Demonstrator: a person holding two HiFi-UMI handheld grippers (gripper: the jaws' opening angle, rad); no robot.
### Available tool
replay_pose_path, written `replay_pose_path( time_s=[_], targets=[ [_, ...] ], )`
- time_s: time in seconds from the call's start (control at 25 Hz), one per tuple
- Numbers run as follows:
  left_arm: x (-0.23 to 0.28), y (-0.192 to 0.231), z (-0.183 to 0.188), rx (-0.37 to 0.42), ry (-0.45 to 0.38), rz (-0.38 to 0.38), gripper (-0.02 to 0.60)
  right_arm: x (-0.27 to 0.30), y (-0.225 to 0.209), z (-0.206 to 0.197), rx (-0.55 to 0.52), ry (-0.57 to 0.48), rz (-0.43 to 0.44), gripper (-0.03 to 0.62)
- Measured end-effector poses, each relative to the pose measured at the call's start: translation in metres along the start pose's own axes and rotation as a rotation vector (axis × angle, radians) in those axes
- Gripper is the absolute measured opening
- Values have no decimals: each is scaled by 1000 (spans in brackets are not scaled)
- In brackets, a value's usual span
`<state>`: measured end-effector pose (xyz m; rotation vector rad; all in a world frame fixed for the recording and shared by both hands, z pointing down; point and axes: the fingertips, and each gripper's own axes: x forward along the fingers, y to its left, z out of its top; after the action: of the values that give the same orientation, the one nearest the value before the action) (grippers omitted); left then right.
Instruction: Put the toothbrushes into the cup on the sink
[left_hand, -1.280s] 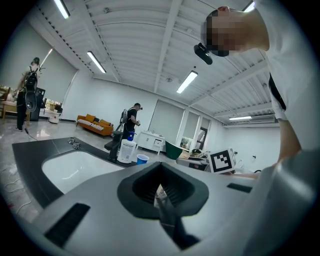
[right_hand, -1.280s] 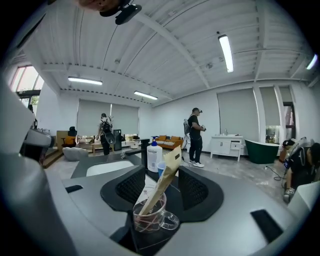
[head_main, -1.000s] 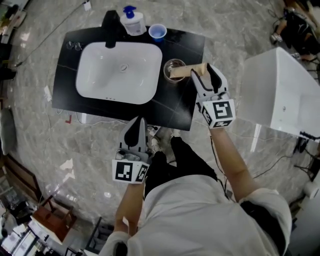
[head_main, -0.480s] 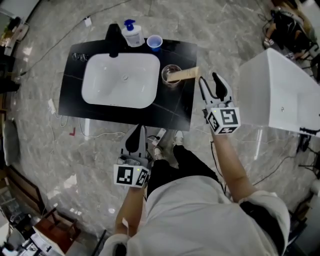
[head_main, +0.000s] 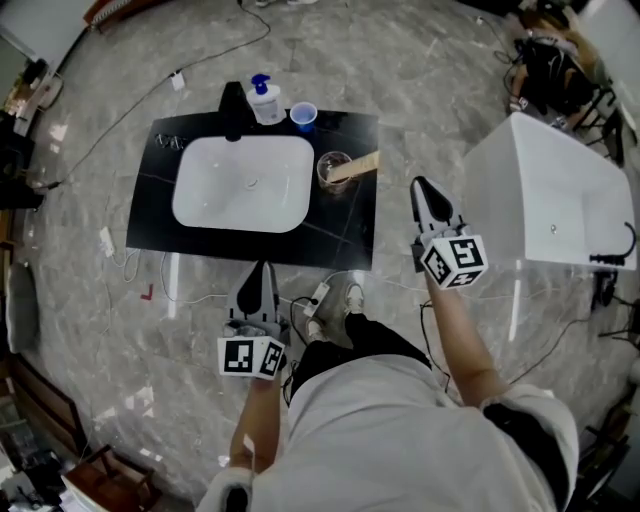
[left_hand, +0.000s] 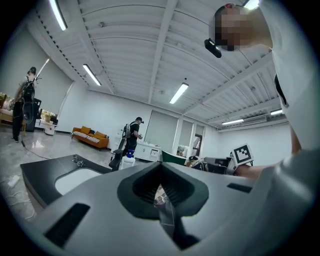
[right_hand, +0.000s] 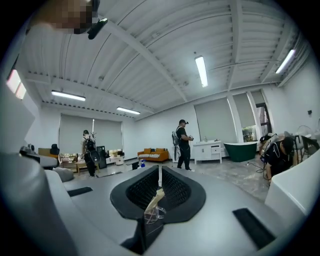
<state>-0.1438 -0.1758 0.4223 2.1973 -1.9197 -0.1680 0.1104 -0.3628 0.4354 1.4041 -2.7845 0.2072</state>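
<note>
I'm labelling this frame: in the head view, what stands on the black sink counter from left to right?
Left to right: faucet → soap bottle → blue cup → glass cup holding the toothbrush.

I see bright, even light from strip lamps on the ceiling, which glare white in both gripper views. The floor shows a soft sheen and shadows are faint. The head view bends hard at its edges; the gripper views end in a dark round rim, and the right gripper looks soft near the lens
</note>
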Motion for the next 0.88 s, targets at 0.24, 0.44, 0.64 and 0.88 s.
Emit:
replay_pose_path(
  time_s=[0.24,0.44,0.64,0.88],
  targets=[
    [-6,-10,15,10,-27,-37,3,-32,13,45,13,-67,7,46],
    [-12,-11,24,13,-46,-53,3,-54,16,82,2,-139,-2,46],
    [-22,-7,22,8,-48,-45,3,-73,28,108,-57,-187,-2,46],
    [-18,-9,27,13,-87,-79,3,-95,47,129,-152,-212,11,46]
  ],
)
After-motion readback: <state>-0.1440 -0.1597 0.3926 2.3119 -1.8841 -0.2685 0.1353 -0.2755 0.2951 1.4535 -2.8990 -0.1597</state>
